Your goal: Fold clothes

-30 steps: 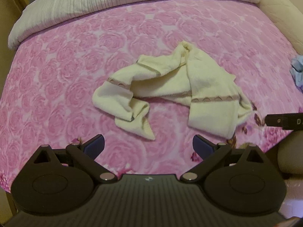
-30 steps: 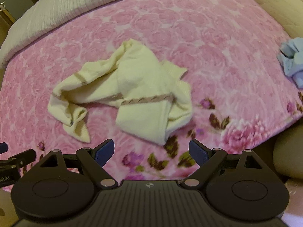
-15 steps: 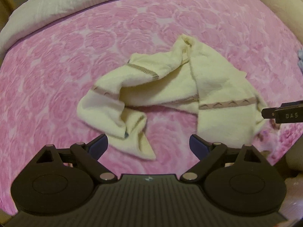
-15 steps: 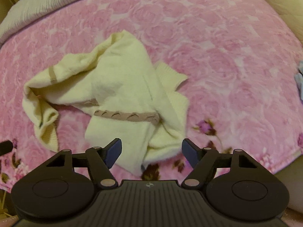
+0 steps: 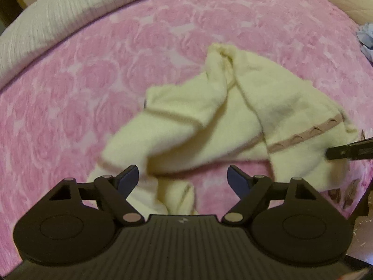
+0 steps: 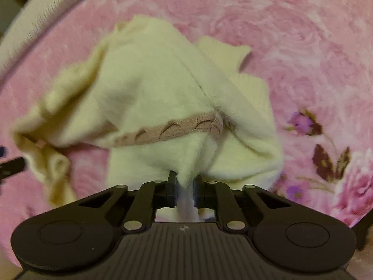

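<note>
I see a pale cream-yellow towel [image 5: 233, 107] crossed by a tan-brown scalloped band [image 6: 177, 130]. Under it lies a pink blanket [image 5: 93, 74] embossed with roses, its border printed with purple flowers and dark brown leaves [image 6: 326, 161]. My grippers are black with blue pads [image 5: 127, 179].

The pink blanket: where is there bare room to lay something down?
The pink blanket lies bare between the grey quilt and the cream towel, and between the towel and the blue cloth. The near edge is crowded: the right hand-held gripper pinches the towel, and the left hand-held gripper is closing over it.
</note>
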Demonstrator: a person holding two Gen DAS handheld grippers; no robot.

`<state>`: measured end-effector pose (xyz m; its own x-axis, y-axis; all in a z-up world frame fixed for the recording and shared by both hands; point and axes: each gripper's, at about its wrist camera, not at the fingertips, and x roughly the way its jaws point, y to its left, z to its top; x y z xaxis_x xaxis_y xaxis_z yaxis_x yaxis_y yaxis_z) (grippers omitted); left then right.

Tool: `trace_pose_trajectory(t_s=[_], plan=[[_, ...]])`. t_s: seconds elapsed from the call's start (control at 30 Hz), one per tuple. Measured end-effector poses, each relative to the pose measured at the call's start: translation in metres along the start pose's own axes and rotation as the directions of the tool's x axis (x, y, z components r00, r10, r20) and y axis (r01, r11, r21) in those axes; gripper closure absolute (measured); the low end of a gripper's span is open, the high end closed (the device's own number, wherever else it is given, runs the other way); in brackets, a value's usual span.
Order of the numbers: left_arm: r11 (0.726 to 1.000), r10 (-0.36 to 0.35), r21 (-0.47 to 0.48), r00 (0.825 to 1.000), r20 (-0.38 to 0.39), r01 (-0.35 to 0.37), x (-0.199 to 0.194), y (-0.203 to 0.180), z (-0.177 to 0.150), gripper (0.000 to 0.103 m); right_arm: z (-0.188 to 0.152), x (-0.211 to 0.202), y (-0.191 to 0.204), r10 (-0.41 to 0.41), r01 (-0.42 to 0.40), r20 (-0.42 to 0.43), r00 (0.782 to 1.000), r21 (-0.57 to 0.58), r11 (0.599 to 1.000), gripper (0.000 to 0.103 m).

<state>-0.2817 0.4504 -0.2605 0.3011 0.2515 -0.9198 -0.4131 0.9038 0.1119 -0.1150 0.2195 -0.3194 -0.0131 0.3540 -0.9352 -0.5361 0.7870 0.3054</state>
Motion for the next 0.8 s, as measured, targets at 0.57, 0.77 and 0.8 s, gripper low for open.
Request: trace_pose_trajectory(t_s=[0.57,0.77,0.8], plan=[[0.905,0.052,0.421,0.998,0.027,-0.058,0.083,-0.033,0.033,0.023,0.085,-0.088,-0.057,-0.386,0.330,0.203,0.900,0.259,0.908,0.040],[0.878,0.063,0.471,0.996,0.066,-0.086,0.093,-0.037,0.029,0.029,0.108,-0.040,0.002,-0.246,0.253,0.173,0.954,-0.016,0.967,0.041],[0.875,0.086,0.471,0.993,0.086,-0.116,0.095,-0.035,0.029,0.058,0.112,-0.032,0.008,-0.241,0.250,0.163,0.957,-0.034,0.968,0.041]])
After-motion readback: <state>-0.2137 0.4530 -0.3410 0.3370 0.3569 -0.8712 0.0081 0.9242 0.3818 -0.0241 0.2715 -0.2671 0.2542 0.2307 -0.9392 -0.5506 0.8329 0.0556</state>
